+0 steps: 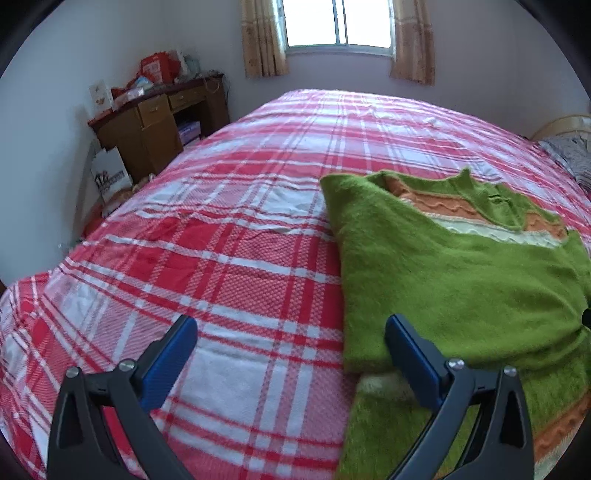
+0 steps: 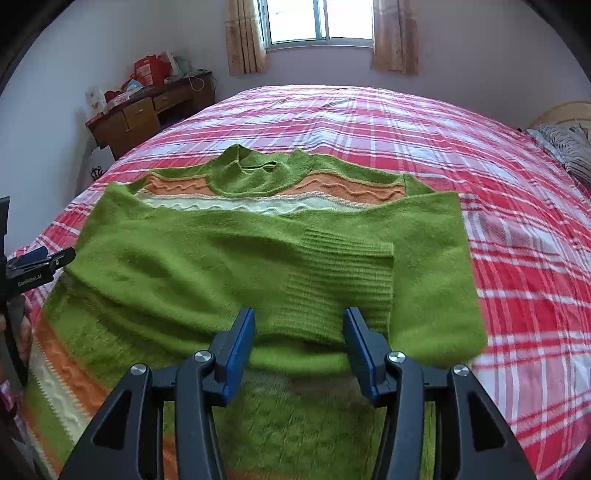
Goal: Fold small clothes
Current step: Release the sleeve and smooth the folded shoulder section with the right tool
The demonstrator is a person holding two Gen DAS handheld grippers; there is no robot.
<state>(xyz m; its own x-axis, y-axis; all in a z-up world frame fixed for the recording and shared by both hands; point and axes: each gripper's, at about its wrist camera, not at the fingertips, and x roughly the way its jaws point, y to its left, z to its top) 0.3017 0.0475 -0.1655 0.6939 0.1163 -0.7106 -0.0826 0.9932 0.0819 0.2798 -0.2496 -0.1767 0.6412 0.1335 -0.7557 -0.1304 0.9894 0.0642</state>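
A fuzzy green sweater (image 2: 221,266) with orange and white wavy stripes lies flat on the bed, collar at the far end, both sleeves folded across its chest. A ribbed cuff (image 2: 343,273) lies on top at the middle. My right gripper (image 2: 299,347) is open and empty just above the near part of the sweater. In the left wrist view the sweater (image 1: 461,288) fills the right side. My left gripper (image 1: 291,350) is open and empty at the sweater's left edge, its right finger over the folded sleeve. It also shows at the left edge of the right wrist view (image 2: 37,266).
The bed carries a red and white plaid sheet (image 1: 229,258). A wooden desk (image 1: 155,122) with clutter stands at the far left wall, a white paper bag (image 1: 110,177) beside it. A window with curtains (image 1: 336,26) is at the back. A grey pillow (image 2: 565,147) lies at the far right.
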